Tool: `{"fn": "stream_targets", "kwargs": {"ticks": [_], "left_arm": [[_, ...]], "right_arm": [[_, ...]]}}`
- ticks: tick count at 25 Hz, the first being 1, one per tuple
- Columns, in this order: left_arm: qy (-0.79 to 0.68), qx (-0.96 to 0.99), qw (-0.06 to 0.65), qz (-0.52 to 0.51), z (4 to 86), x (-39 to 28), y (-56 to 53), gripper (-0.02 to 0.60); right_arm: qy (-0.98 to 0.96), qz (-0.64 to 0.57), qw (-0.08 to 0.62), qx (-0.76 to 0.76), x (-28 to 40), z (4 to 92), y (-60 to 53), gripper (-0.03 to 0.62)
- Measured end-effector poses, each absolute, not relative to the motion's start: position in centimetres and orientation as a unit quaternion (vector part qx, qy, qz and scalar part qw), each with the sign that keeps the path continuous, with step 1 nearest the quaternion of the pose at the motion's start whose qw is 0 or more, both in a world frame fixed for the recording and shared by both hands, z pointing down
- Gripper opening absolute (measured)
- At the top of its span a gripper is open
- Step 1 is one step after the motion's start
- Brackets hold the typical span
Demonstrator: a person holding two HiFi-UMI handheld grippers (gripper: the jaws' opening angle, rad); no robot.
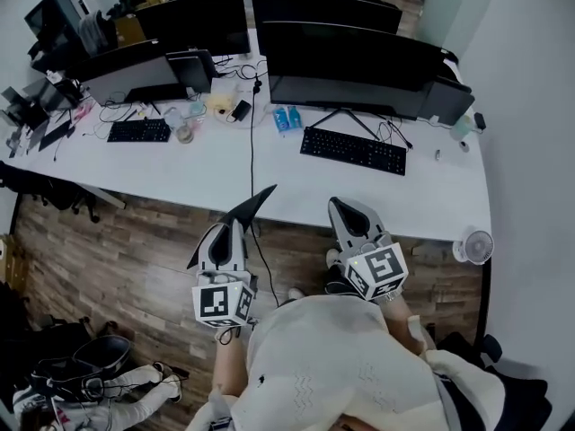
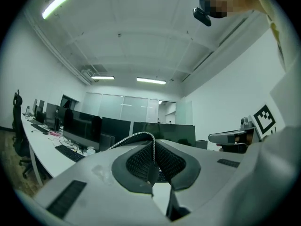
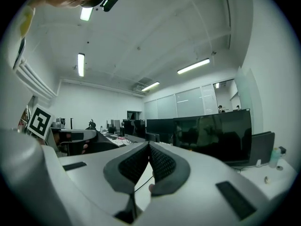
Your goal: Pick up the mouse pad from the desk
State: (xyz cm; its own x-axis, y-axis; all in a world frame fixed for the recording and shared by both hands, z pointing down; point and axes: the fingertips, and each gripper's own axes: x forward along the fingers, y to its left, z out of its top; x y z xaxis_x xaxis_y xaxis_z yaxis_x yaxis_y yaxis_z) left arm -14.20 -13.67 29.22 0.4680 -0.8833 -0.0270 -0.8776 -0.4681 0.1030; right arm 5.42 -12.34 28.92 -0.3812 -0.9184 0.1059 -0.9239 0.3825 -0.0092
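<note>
Mouse pad: a thin black mouse pad with a pale stitched edge (image 1: 253,206) is already off the long white table (image 1: 216,176) and is held in the air over the table's near edge.
Left hand-held gripper: the left hand-held gripper (image 1: 235,227) is clamped on the mouse pad. In the left gripper view the stitched edge (image 2: 141,136) is seen arching up between the two dark pads, which are closed onto it.
Right hand-held gripper: the right hand-held gripper (image 1: 350,209) is closed to a very narrow gap with nothing gripped. In the right gripper view the pads (image 3: 160,161) are seen meeting at the top, and only table surface and a thin cable show through the slit.
Key relation: the mouse pad runs forward and to the right from the left jaws, with its free corner pointed at the table's near edge. The right hand-held gripper is held just beside it on the right, apart from it.
Nearer hand: the left, since the pad is already held by it. The free corner could be reached by the right if support is wanted.
Pad axis: the sheet is seen edge-up, not flat. Some sag of the free end is judged likely.
Near table edge: a black cable (image 1: 252,146) is draped over it, just ahead of the pad's corner. A black keyboard (image 1: 353,151) lies further back towards the right end.
Task stage: the pickup is judged done.
</note>
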Motion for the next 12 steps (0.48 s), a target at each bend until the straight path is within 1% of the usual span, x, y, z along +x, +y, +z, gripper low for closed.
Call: {"fn": "stream_targets", "kwargs": {"ticks": [12], "left_arm": [[-0.524, 0.850, 0.003, -0.054, 25.0, -14.1, -14.9, 0.023]], "right_arm": [[-0.828, -0.031, 0.012, 0.559, 7.2, 23.3, -13.0, 0.002]]}}
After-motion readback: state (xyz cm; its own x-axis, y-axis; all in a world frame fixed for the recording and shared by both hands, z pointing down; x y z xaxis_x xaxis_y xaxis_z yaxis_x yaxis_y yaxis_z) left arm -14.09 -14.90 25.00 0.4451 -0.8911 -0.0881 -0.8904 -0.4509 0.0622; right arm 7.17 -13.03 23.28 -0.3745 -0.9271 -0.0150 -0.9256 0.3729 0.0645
